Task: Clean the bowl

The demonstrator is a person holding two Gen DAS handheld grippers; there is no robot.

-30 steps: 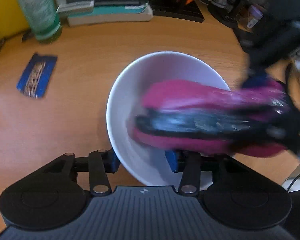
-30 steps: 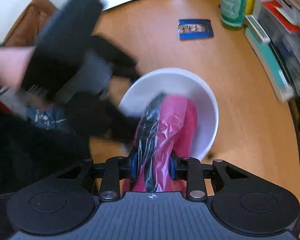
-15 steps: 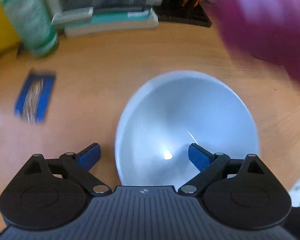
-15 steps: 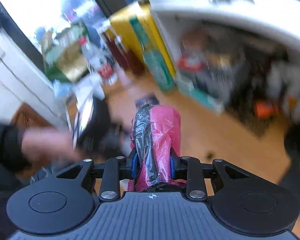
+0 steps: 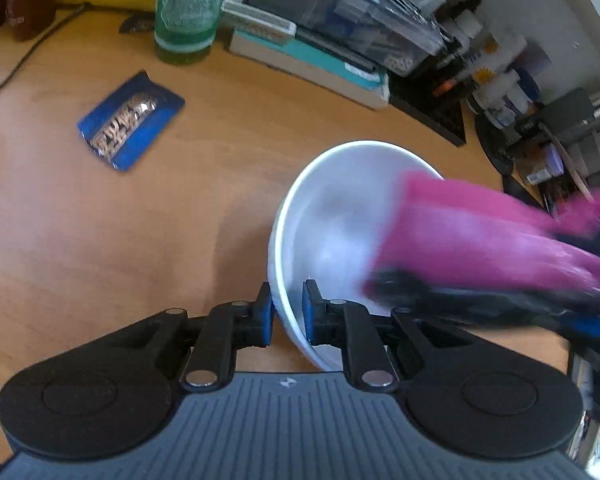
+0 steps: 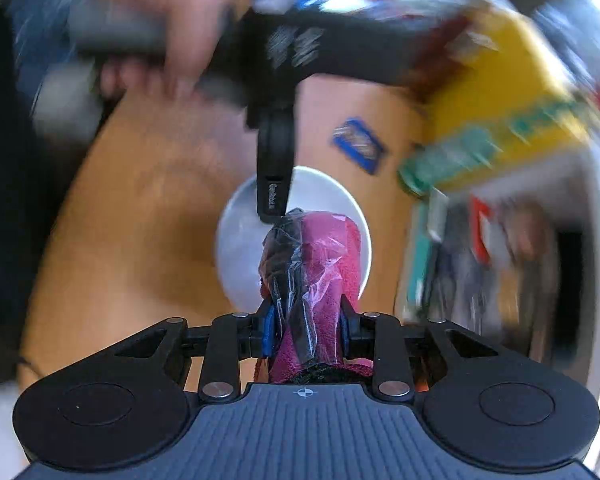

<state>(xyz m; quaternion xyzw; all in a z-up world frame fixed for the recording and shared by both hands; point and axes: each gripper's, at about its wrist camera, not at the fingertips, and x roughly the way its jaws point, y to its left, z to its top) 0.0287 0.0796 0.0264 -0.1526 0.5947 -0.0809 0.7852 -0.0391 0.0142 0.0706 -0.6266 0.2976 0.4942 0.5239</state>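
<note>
Half a second after letting go, your left gripper (image 5: pixel 287 310) had clamped the near rim of the white bowl (image 5: pixel 340 200) on the table (image 5: pixel 100 240) again, while your right gripper (image 6: pixel 305 330), squeezing the pink cloth (image 6: pixel 324 256), came back down into it, so wiping could resume.

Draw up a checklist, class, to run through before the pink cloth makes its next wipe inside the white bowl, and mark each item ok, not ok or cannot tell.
1. Left gripper pinches the bowl rim, one jaw inside, one outside: ok.
2. Right gripper clamps the pink cloth: ok.
3. Cloth end is over the bowl's inside: ok.
4. Cloth touches the bowl's surface: cannot tell, blurred.
5. Blue packet and green bottle stand apart from the bowl: ok.
6. Bowl is already clean: cannot tell.
</note>
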